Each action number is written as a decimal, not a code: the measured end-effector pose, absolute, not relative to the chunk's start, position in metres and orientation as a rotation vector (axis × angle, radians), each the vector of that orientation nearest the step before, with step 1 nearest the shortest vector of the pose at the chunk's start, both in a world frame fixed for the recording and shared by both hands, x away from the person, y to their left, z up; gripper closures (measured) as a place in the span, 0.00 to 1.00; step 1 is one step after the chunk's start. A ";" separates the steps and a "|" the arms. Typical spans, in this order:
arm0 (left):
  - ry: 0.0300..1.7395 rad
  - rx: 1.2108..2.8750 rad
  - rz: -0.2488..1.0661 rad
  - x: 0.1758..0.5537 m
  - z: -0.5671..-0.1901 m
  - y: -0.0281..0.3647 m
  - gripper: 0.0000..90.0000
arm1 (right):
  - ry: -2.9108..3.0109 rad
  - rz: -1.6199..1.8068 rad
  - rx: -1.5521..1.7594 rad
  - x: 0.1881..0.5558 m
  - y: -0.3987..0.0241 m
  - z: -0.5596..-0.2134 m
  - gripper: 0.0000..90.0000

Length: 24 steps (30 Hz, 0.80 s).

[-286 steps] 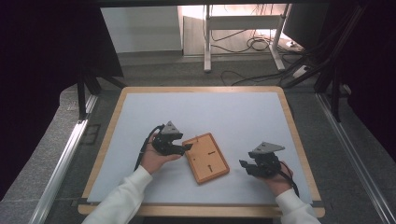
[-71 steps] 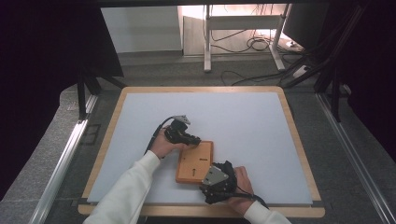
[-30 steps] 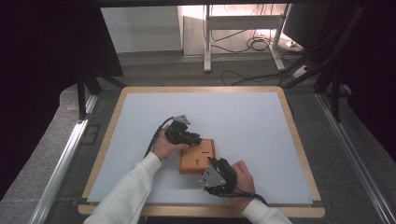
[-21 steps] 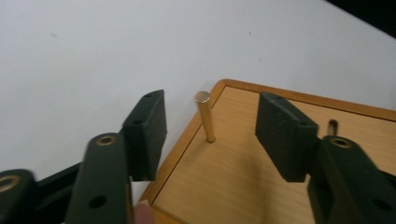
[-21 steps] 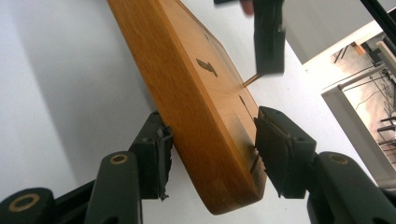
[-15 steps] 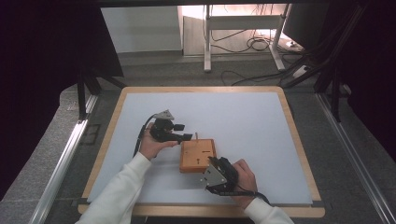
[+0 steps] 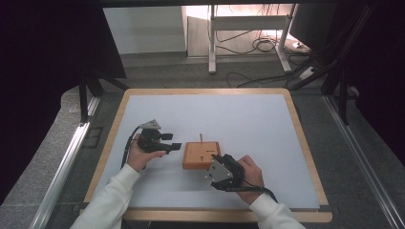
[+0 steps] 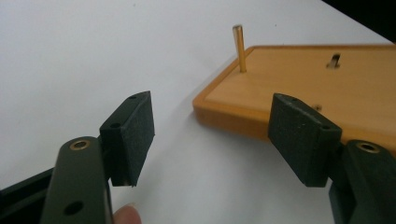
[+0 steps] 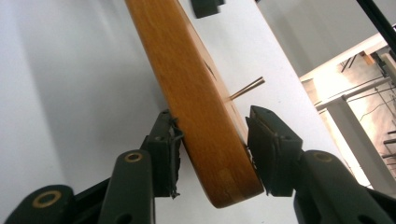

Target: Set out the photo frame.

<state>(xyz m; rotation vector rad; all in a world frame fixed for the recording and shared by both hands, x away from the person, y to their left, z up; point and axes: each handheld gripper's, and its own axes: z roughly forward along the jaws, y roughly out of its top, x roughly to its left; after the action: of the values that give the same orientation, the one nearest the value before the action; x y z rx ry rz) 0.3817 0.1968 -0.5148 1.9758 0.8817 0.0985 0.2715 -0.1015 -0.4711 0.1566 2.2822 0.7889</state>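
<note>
Two grippers: right gripper [image 7: 212,167] clamps the wooden peg board's [image 7: 201,155] near corner; left gripper [image 7: 177,146], jaws just opened and empty, sits just beside its left edge.

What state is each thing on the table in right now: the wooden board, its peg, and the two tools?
Wooden board: flat on the white table, one corner between the right tool's jaws.
Peg: upright in the board near its far edge.
Left tool: open, empty, beside the board; jaws just opened.
Right tool: jaws closing around the board's corner, pads about touching.
</note>
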 end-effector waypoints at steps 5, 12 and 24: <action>0.898 1.989 0.089 0.376 -0.523 0.204 0.34 | 2.300 0.759 0.123 0.277 -0.097 -0.463 0.66; 0.900 1.994 0.082 0.376 -0.526 0.203 0.34 | 2.319 0.731 0.086 0.285 -0.092 -0.454 0.70; 0.902 2.004 0.078 0.376 -0.529 0.202 0.34 | 2.345 0.716 0.089 0.302 -0.088 -0.438 0.75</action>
<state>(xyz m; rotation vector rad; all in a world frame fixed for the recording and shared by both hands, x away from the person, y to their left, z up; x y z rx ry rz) 0.3761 0.2016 -0.5290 2.0045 0.9016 0.0780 0.3021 -0.0879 -0.4383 0.0891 2.3452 0.7164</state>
